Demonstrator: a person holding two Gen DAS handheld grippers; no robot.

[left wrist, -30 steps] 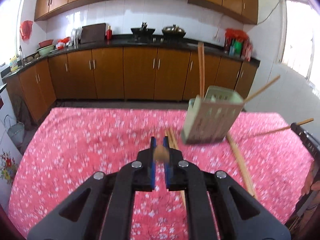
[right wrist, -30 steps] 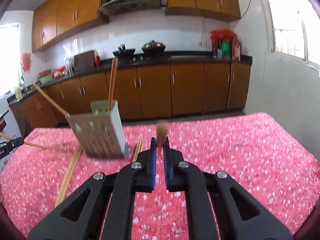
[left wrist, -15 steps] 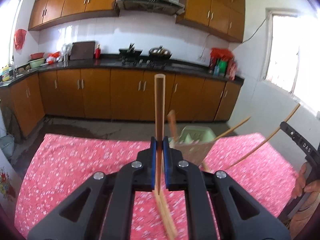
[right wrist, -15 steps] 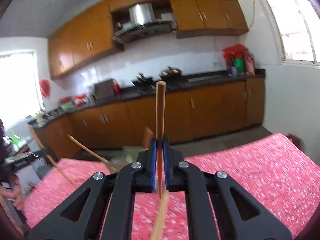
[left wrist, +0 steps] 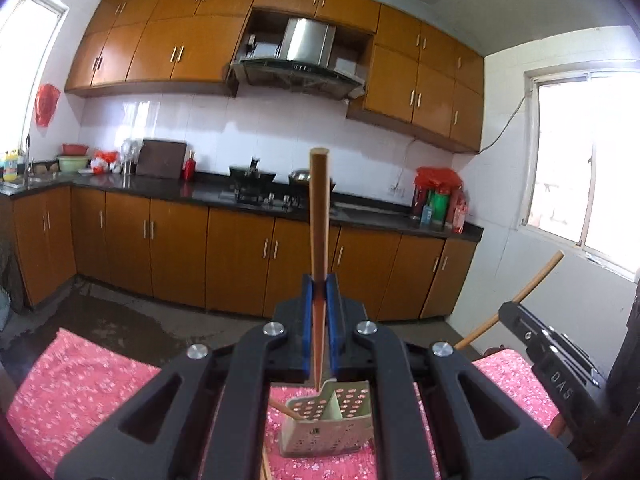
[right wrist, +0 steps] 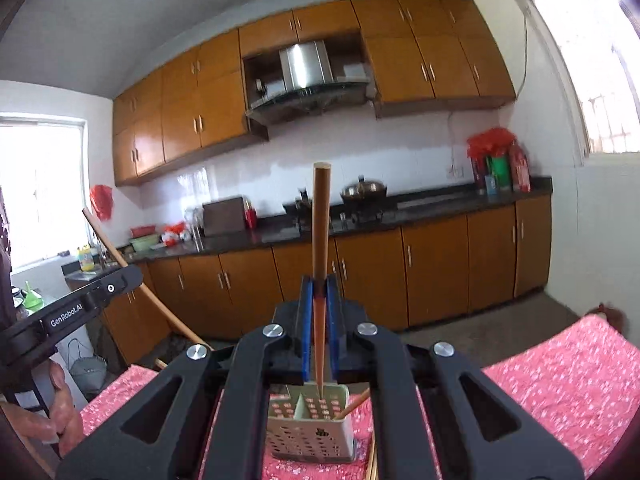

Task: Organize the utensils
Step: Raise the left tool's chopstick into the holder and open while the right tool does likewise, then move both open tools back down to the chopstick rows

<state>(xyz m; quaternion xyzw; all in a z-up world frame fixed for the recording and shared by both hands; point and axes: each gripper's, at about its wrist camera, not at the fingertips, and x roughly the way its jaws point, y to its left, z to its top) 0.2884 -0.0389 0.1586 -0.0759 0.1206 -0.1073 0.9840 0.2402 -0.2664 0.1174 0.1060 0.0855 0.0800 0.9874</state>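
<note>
My left gripper (left wrist: 319,292) is shut on a wooden chopstick (left wrist: 319,216) held upright, its lower tip just above the pale green perforated utensil holder (left wrist: 328,428) on the red floral tablecloth (left wrist: 80,380). My right gripper (right wrist: 319,292) is shut on another upright chopstick (right wrist: 321,224), tip over the same holder (right wrist: 310,428). One chopstick (right wrist: 352,404) leans inside the holder. Each gripper shows at the edge of the other's view, the right one (left wrist: 548,360) and the left one (right wrist: 76,308).
More chopsticks lie on the cloth beside the holder (right wrist: 373,460). Behind the table runs a kitchen counter (left wrist: 240,196) with a stove, pots and bottles over brown cabinets. Windows stand at the left and right walls.
Both grippers rose and tilted up from the table with their chopsticks, turning them upright, and now hold them above the holder, which has dropped low in both views.
</note>
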